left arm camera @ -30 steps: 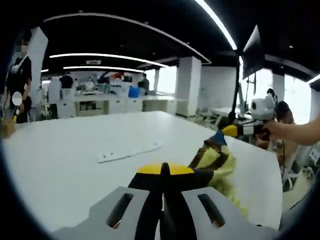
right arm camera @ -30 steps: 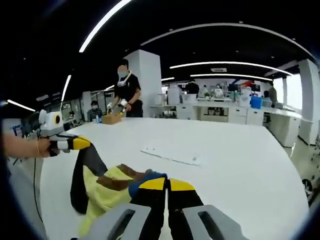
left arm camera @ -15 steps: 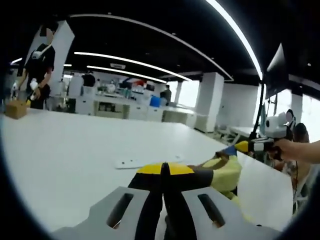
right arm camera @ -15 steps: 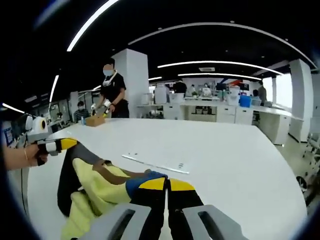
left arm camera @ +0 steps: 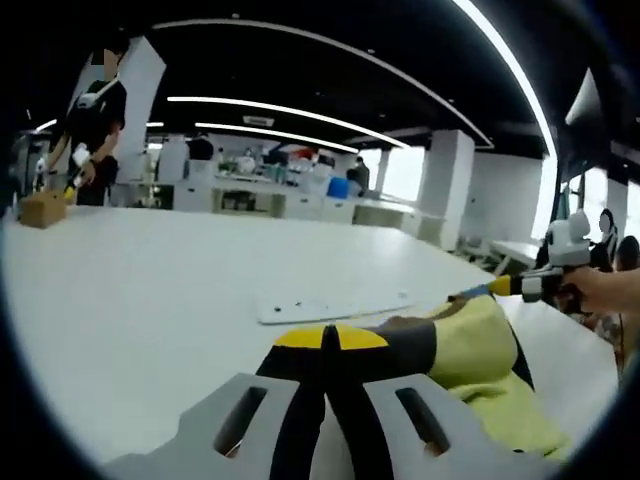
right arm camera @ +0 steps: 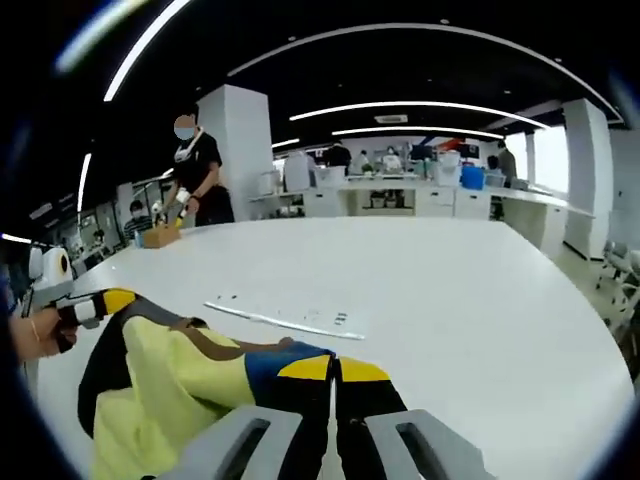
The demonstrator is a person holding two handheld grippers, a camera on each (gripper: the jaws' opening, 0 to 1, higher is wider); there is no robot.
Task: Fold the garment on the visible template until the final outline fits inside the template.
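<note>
A yellow garment (right arm camera: 175,385) with dark trim and a blue patch hangs stretched between my two grippers above the white table (right arm camera: 450,290). My right gripper (right arm camera: 333,368) is shut on its blue-edged corner. My left gripper (left arm camera: 328,338) is shut on the dark-trimmed edge of the garment (left arm camera: 480,355), which spreads to the right. The right gripper (left arm camera: 500,288) comes into the left gripper view from the right, held by a hand. The left gripper (right arm camera: 105,303) shows at the left edge of the right gripper view, clamping the garment's other corner. A flat white template strip (left arm camera: 330,305) (right arm camera: 285,318) lies on the table beyond.
A person (right arm camera: 195,175) stands at the table's far side beside a cardboard box (left arm camera: 42,208). White counters and more people fill the background (right arm camera: 400,185). The table edge (left arm camera: 570,350) drops off at the right in the left gripper view.
The two grippers have drawn farther apart, and the garment has spread out wider and flatter between them. Both views have shifted with the hands.
</note>
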